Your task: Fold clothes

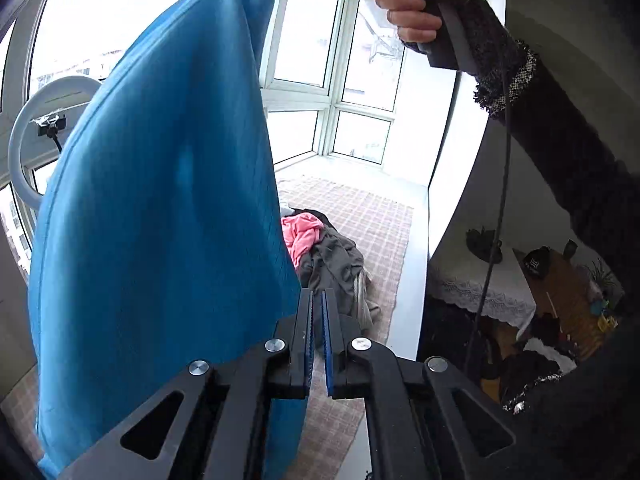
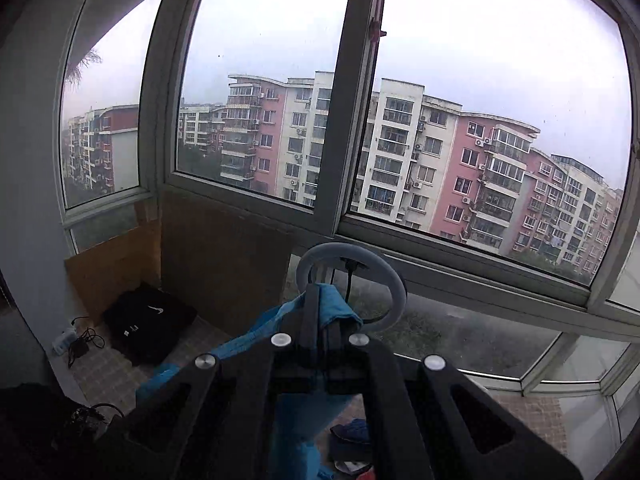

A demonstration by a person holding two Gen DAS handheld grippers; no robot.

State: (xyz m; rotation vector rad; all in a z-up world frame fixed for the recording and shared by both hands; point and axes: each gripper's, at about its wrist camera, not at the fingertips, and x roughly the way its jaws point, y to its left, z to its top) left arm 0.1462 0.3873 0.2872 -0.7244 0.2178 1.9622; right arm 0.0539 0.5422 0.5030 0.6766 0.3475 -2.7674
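A blue garment (image 1: 160,208) hangs in the air, filling the left of the left wrist view. Its top corner is pinched in my right gripper (image 2: 325,300), held high by a hand (image 1: 404,12) at the top of that view. In the right wrist view the blue cloth (image 2: 336,304) bunches between the shut jaws and drapes down below. My left gripper (image 1: 318,300) is nearly shut with a narrow gap between its blue pads; it sits just right of the garment's lower edge and holds nothing.
A pile of clothes, pink (image 1: 300,236) and grey-brown (image 1: 336,264), lies on a checked rug (image 1: 376,220). A ring light (image 1: 36,128) stands at the window, also seen in the right wrist view (image 2: 352,280). A black bag (image 2: 148,320) lies on the floor. A cluttered table (image 1: 560,292) is at the right.
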